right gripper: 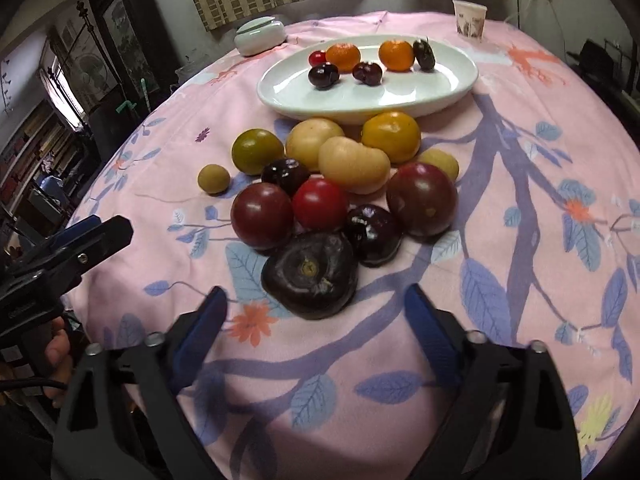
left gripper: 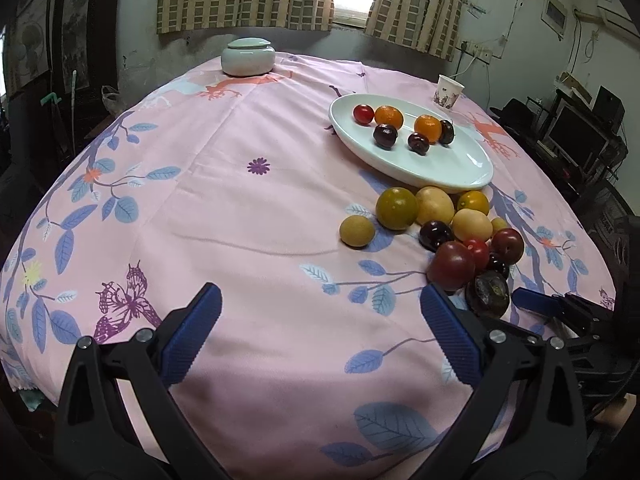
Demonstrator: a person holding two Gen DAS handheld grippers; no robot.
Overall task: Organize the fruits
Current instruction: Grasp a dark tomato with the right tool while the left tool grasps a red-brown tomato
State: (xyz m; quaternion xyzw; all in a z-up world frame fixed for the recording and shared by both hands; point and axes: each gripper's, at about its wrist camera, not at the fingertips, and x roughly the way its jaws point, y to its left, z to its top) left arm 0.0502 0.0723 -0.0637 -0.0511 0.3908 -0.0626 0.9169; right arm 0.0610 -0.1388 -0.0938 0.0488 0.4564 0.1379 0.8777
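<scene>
Your surface (left gripper: 248,216), under a pink floral cloth, carries a white plate (right gripper: 400,96) holding two oranges and four small dark or red fruits, with the fruit pile (right gripper: 340,184) heaped just in front of it. Your left tool (left gripper: 320,312) is spread wide over bare cloth, left of the pile. Your right tool (right gripper: 316,312) is spread and empty, just short of the black fruit (right gripper: 310,276) at the pile's near edge.

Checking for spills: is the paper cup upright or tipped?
Upright: the paper cup stands on its base on the tablecloth, mouth up.
</scene>
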